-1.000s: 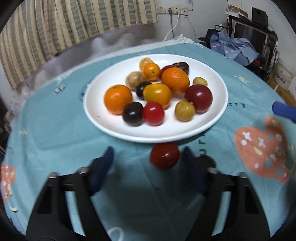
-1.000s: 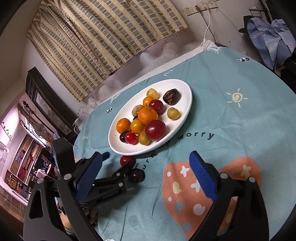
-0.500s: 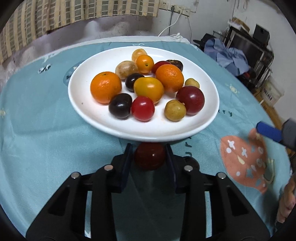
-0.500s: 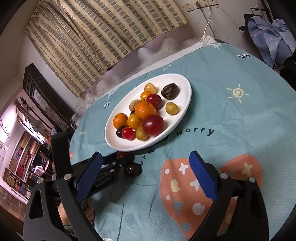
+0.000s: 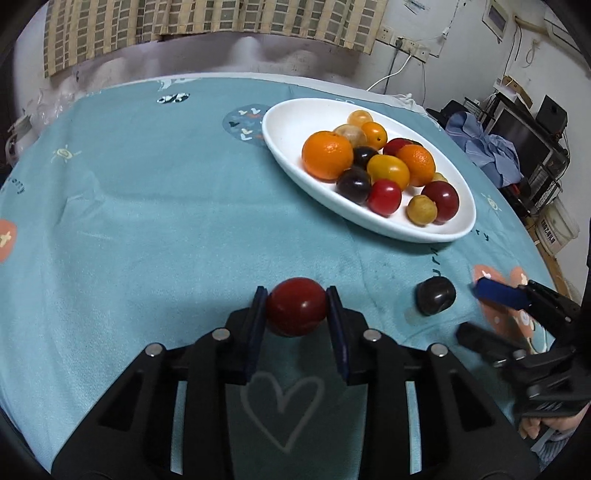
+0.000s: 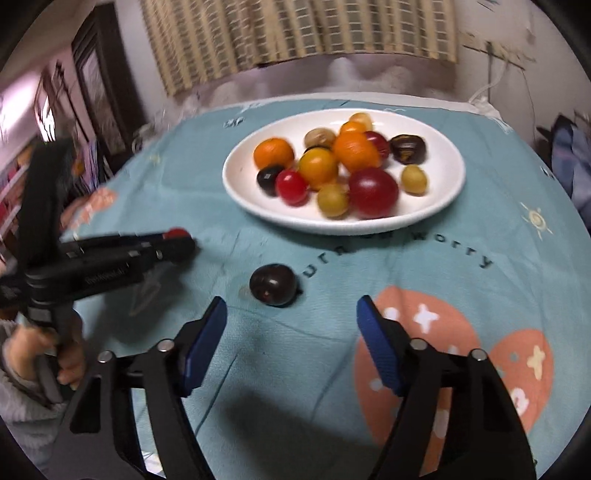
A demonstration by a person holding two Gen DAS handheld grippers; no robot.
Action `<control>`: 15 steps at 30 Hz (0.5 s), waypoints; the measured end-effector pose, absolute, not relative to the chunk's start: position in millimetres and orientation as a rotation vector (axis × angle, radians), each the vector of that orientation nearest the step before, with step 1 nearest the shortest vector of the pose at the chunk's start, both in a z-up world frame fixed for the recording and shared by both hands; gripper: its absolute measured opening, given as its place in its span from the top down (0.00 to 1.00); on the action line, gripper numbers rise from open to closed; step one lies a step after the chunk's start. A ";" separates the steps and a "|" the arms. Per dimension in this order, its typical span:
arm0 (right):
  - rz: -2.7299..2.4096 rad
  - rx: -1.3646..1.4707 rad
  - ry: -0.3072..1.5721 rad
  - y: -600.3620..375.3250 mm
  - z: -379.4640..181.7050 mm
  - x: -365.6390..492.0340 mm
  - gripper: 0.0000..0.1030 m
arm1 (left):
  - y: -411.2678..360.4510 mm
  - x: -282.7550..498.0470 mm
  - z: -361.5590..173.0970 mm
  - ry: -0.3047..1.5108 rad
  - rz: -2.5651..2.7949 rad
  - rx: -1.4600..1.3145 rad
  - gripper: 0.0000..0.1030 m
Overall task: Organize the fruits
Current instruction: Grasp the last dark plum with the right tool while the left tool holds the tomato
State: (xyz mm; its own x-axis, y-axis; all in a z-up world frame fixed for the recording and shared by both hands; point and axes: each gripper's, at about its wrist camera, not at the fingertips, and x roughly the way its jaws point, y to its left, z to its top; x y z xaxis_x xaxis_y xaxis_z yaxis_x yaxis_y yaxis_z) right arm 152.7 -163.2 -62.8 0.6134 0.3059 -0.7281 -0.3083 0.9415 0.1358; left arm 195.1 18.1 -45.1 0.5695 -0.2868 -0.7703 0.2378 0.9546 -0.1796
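Note:
A white plate (image 5: 280, 122) (image 6: 236, 184) on the teal tablecloth holds several oranges, tomatoes and plums. My left gripper (image 5: 296, 292) is shut on a dark red round fruit (image 5: 295, 314), held near the cloth, away from the plate's near left side. In the right wrist view the same left gripper (image 6: 177, 242) reaches in from the left with the red fruit (image 6: 176, 233) at its tip. A dark plum (image 6: 273, 284) (image 5: 435, 295) lies loose on the cloth. My right gripper (image 6: 291, 310) (image 5: 480, 314) sits just behind it, its jaws closing, pads not touching it.
A person's hand (image 6: 66, 362) grips the left tool's handle. A striped curtain (image 5: 184, 22) hangs beyond the table's far edge. Blue clothes (image 5: 487, 147) and a dark screen (image 5: 524, 133) stand off the table to the right. A shelf (image 6: 22, 177) lines the left wall.
My left gripper shut on the red fruit beside the plate and carried it away, so the plate now sits to the right. My right gripper swung to the dark plum and its jaws narrowed.

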 end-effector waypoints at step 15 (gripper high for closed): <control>0.337 -0.010 0.851 -145.0 -66.5 168.5 0.71 | 4.2 191.5 -47.8 0.888 -0.269 0.063 0.67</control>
State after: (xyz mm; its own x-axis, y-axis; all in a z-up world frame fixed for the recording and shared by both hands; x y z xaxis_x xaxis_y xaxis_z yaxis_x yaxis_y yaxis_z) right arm 168.5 -145.0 -66.5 0.6095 0.2875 -0.7388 -0.2957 0.9471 0.1246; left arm 191.5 4.2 -47.8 0.5993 -0.2058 -0.7736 0.2582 0.9644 -0.0566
